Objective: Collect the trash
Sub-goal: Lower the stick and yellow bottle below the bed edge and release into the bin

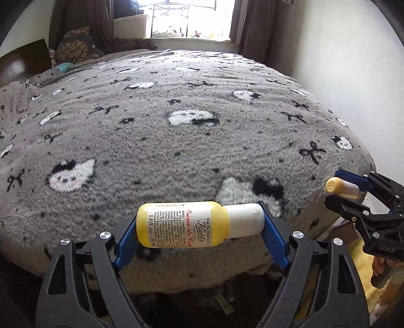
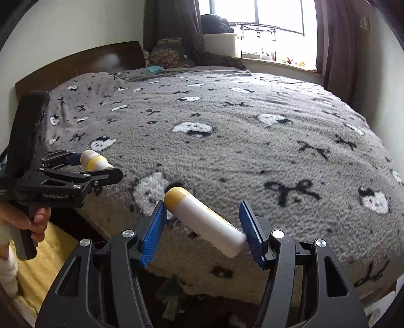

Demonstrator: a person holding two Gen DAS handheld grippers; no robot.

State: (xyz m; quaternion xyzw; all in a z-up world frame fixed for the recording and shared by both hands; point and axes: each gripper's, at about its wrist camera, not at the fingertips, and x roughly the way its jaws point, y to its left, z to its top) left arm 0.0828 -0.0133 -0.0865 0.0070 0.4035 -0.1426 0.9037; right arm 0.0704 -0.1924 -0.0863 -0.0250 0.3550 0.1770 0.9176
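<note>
My left gripper (image 1: 199,224) is shut on a small yellow lotion bottle (image 1: 181,224) with a white cap, gripped end to end between the blue pads and lying crosswise. In the right wrist view the same bottle (image 2: 97,160) shows in the left gripper (image 2: 96,164) at the left. My right gripper (image 2: 202,227) is shut on a white tube with a yellow cap (image 2: 204,220), which sits slanted between its pads. That tube (image 1: 341,188) and the right gripper (image 1: 346,190) appear at the right edge of the left wrist view. Both are held above the near edge of the bed.
A grey fleece blanket (image 1: 189,131) with black bows and white cat faces covers the bed. Pillows (image 1: 73,48) and a dark headboard (image 2: 83,63) lie at the far left, a bright window (image 1: 189,17) with curtains beyond. A yellow cloth (image 2: 43,267) lies on the floor below.
</note>
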